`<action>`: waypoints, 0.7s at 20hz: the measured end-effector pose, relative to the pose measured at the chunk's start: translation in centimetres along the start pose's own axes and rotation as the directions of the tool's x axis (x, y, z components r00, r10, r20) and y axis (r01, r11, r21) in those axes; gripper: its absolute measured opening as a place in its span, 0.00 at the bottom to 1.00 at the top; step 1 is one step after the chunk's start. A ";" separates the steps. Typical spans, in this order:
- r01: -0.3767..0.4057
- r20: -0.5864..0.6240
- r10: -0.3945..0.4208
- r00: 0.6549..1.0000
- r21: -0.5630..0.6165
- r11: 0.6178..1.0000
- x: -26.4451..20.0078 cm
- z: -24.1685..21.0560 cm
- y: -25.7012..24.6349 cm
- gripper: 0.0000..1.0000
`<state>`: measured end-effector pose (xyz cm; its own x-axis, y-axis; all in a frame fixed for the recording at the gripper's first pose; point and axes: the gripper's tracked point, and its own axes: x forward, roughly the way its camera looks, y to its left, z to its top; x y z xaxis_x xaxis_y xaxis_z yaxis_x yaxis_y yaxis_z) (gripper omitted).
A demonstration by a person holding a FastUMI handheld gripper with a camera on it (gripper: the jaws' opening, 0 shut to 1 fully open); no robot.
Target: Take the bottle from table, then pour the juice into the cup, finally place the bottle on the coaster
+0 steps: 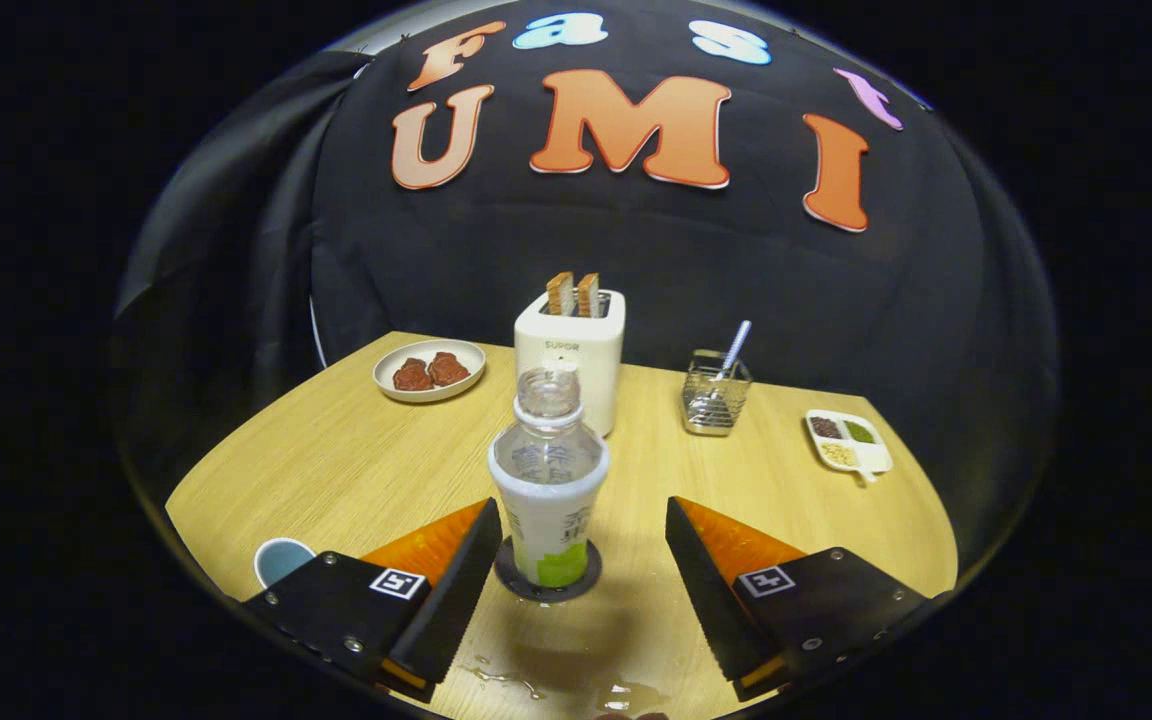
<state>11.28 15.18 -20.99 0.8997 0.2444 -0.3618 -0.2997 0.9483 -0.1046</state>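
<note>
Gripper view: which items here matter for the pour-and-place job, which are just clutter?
Job: bottle standing on the coaster; cup beside the left finger; gripper, open, fingers either side of the bottle.

Clutter: toaster, plate, wire basket, divided dish, wet patches on the table.

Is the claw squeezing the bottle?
No, the claw is open, and the bottle stands free between its fingers on the coaster.
</note>
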 end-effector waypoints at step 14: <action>0.055 0.193 -0.086 0.977 0.159 0.986 -14.9 15.9 -7.6 0.98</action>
<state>5.26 7.54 -0.05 0.9665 0.1964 -0.1654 -0.1952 0.9805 0.0239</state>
